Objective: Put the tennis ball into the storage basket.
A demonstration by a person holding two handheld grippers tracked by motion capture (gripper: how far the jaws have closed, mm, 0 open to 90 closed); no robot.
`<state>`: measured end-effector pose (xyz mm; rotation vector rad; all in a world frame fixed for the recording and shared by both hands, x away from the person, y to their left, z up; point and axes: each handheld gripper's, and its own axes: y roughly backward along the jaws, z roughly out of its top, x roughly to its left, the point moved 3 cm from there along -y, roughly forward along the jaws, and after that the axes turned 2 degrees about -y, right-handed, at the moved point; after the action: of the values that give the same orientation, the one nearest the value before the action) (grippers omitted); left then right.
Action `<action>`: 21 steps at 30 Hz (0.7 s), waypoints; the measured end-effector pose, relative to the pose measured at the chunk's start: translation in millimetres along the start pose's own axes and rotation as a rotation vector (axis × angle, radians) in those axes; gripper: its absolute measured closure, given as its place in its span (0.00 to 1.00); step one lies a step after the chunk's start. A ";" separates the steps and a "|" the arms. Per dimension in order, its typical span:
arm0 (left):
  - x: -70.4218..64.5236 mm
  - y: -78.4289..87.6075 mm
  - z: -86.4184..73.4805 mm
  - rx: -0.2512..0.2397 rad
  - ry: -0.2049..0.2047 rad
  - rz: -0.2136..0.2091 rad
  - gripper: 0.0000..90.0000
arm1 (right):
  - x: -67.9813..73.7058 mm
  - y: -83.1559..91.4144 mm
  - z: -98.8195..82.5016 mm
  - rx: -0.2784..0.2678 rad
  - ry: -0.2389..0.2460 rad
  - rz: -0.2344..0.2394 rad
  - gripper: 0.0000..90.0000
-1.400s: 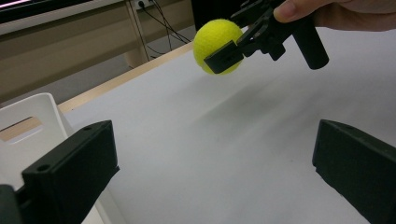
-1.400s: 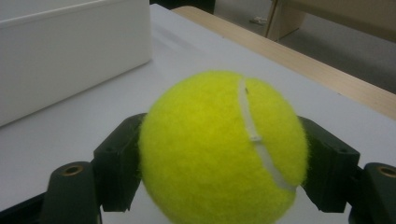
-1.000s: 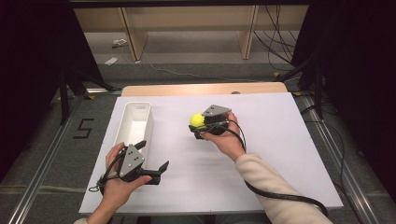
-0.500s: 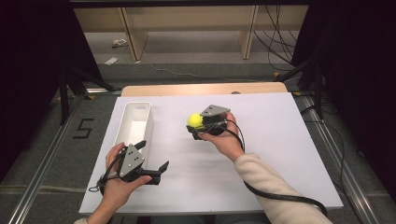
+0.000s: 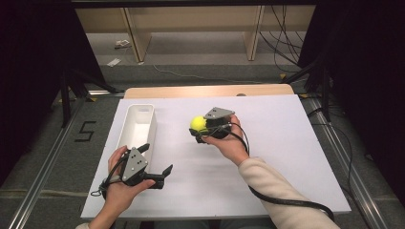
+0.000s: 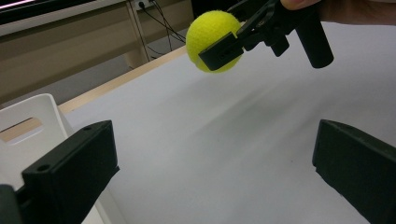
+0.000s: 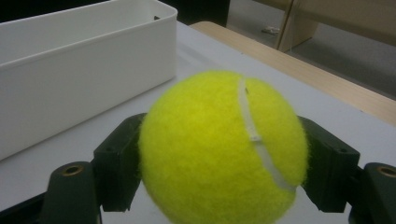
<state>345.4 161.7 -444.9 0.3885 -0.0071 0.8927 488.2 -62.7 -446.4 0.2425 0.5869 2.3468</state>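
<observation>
Felt-covered and fuzzy, the round yellow tennis ball (image 7: 222, 149) with its curved white seam sits pinched between the blocky black jaws of my right claw (image 5: 200, 131), lifted above the smooth white surface (image 5: 286, 157). My left claw (image 5: 155, 162) hovers near the front edge with its matte jaws spread wide and nothing between them, just beside the long, glossy white plastic bin (image 5: 138, 125).

High view: overhead, facing forward and down across the white-covered table (image 5: 286, 143). Left gripper view: low, near the tabletop, looking along it. Right gripper view: close on the fuzzy yellow tennis ball (image 7: 224, 149). All three share the ball and the white rectangular plastic bin (image 5: 136, 125).
</observation>
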 end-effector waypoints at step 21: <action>0.2 0.2 0.2 -0.002 0.001 0.002 0.00 | 9.7 0.8 4.8 -0.009 0.007 0.018 0.29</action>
<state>345.5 162.0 -444.7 0.3865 -0.0076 0.8949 482.1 -55.1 -441.7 0.2367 0.5799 2.3677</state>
